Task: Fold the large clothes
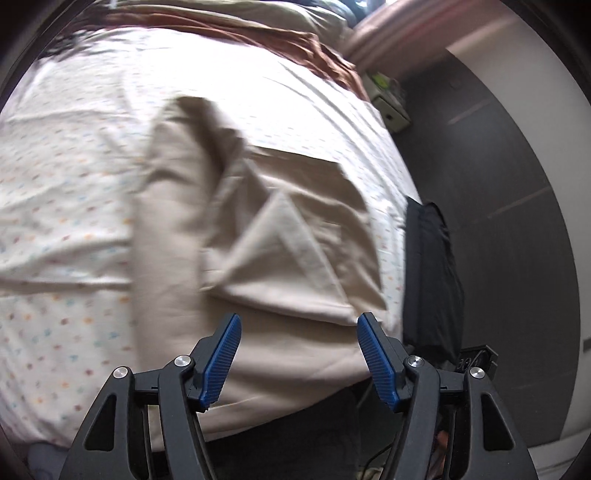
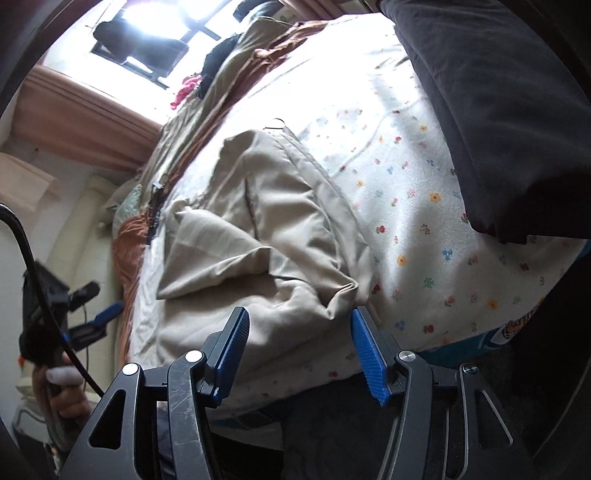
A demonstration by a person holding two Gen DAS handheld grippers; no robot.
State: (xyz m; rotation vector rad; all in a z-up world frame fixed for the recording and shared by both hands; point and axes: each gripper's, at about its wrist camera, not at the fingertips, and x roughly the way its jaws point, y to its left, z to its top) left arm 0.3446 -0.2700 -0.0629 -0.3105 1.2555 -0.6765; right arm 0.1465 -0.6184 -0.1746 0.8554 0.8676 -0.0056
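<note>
Beige trousers lie partly folded on a bed covered by a white flowered sheet. My left gripper hovers open over the near edge of the beige cloth, its blue pads apart with nothing pinched between them. In the right wrist view the same beige trousers lie rumpled, with a fold across the middle. My right gripper stands open above the near end of the trousers, nothing gripped. At the left edge of that view the left gripper shows, held by a hand.
A dark garment lies on the flowered sheet at the upper right. A brown blanket and olive cloth are bunched at the bed's far side. A black garment hangs off the bed's right edge above dark floor. A window glares behind.
</note>
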